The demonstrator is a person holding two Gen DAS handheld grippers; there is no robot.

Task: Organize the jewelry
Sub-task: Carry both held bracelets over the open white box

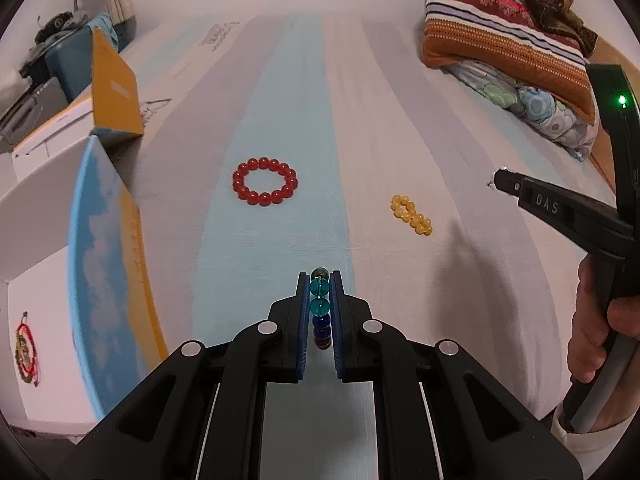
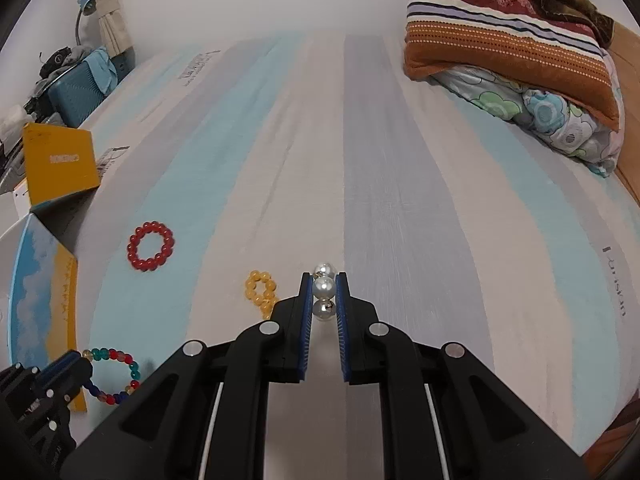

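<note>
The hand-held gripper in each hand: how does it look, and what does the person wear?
Each hand-held gripper, left and right, is matte black plastic with blue ribbed pads inside its fingers and round silver pivot pins. Seen from the left wrist, the right one carries raised letters "DAS", a green light and a grey handle. A whitish sleeve cuff shows at the wrist.

The left gripper [image 1: 320, 280] is closed on a multicolour bead bracelet [image 1: 320, 308], its teal and dark blue beads lined up between the blue pads. Beyond the gripper, on the striped bed sheet [image 1: 400, 120], a red bead bracelet [image 1: 265, 181] lies to the left and a yellow bead bracelet [image 1: 412, 215] to the right. The right gripper [image 1: 498, 180] comes in from the right edge, past the yellow one.
</note>
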